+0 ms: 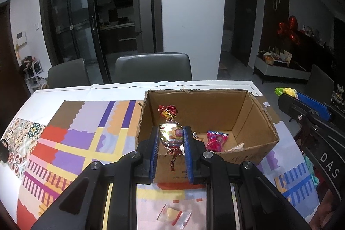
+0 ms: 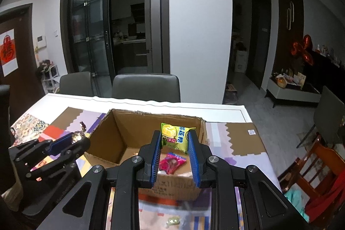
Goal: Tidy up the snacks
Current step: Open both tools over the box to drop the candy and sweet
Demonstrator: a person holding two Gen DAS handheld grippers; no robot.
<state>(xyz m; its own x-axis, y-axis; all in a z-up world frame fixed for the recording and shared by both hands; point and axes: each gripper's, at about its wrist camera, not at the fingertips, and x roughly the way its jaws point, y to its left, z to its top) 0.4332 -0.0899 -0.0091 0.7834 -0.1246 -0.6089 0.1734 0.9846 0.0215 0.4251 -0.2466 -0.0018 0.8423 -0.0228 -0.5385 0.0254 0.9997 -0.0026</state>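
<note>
An open cardboard box (image 1: 254, 120) stands on the patterned tablecloth; it also shows in the right wrist view (image 2: 120, 133). My left gripper (image 1: 171, 133) is shut on a shiny foil-wrapped candy (image 1: 171, 136) with red twisted ends, held above the box's near left wall. My right gripper (image 2: 175, 138) is shut on a green-yellow snack packet (image 2: 174, 138), held above the box's near side. A pink snack packet (image 1: 216, 140) lies on the box floor; it also shows in the right wrist view (image 2: 171, 163). The left gripper also shows in the right wrist view (image 2: 73, 139).
A small clear-wrapped yellow candy (image 1: 173, 213) lies on the cloth in front of the box. Another small wrapped candy (image 2: 173, 220) lies on the cloth below my right gripper. Two grey chairs (image 1: 153, 67) stand behind the table. A wooden chair (image 2: 319, 167) stands at the right.
</note>
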